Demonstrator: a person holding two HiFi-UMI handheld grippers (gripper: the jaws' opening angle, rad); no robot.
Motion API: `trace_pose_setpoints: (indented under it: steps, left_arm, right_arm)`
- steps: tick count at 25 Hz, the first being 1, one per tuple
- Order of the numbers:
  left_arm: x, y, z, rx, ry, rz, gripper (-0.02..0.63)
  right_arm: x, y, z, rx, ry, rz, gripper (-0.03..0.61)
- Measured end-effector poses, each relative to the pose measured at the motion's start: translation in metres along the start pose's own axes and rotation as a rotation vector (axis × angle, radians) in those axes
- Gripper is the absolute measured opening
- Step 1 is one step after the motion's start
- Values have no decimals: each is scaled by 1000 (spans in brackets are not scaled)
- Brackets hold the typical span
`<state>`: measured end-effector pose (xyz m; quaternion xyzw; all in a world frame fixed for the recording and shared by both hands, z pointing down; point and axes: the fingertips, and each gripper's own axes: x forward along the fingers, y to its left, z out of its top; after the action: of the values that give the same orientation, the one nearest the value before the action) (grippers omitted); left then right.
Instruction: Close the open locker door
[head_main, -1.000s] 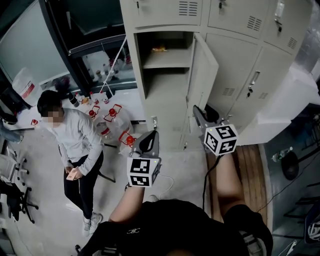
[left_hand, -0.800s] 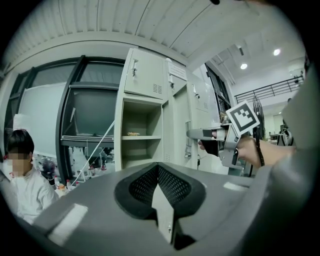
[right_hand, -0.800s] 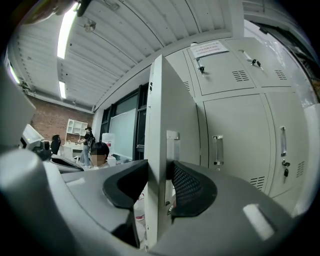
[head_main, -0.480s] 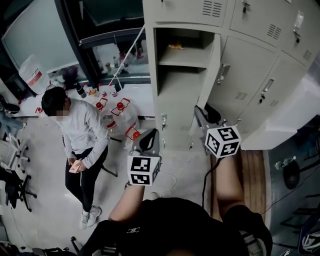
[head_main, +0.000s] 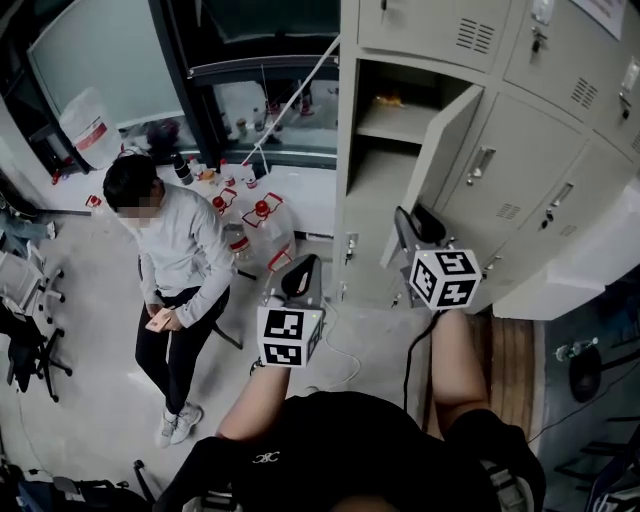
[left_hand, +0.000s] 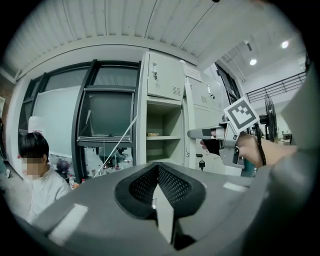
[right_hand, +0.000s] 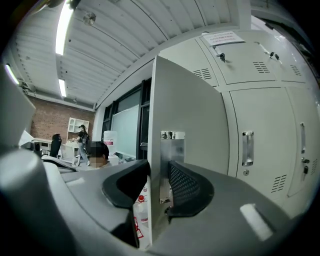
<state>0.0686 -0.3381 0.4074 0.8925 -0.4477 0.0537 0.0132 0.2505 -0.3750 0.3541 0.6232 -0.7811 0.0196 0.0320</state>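
The beige locker door (head_main: 447, 150) stands ajar in front of its open compartment (head_main: 385, 125), which has a shelf. My right gripper (head_main: 405, 228) reaches up to the door's lower free edge. In the right gripper view the door's edge (right_hand: 186, 110) and its metal latch plate (right_hand: 172, 150) sit between the jaws of the right gripper (right_hand: 155, 195). The jaws are opening, and a gap shows on the left side. My left gripper (head_main: 303, 272) hangs lower left, away from the locker, its jaws together with nothing in them (left_hand: 159, 195).
A person in a grey top (head_main: 180, 260) stands left of the lockers, looking down at something in their hands. Water bottles with red caps (head_main: 262, 218) crowd the floor by the window. Closed locker doors (head_main: 540, 200) fill the right. A wooden board (head_main: 505, 350) lies below them.
The lockers have slid rightward in the head view. The door's angle has changed while my right gripper stayed at its edge. The left gripper has hardly moved.
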Motion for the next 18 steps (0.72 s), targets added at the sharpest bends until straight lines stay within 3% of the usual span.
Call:
trace_pose_setpoints:
  steps: [18]
  left_arm:
    - [-9,87,-1,-24,-26,89,1]
  right_arm:
    - [83,23,8,6,12,-30,123]
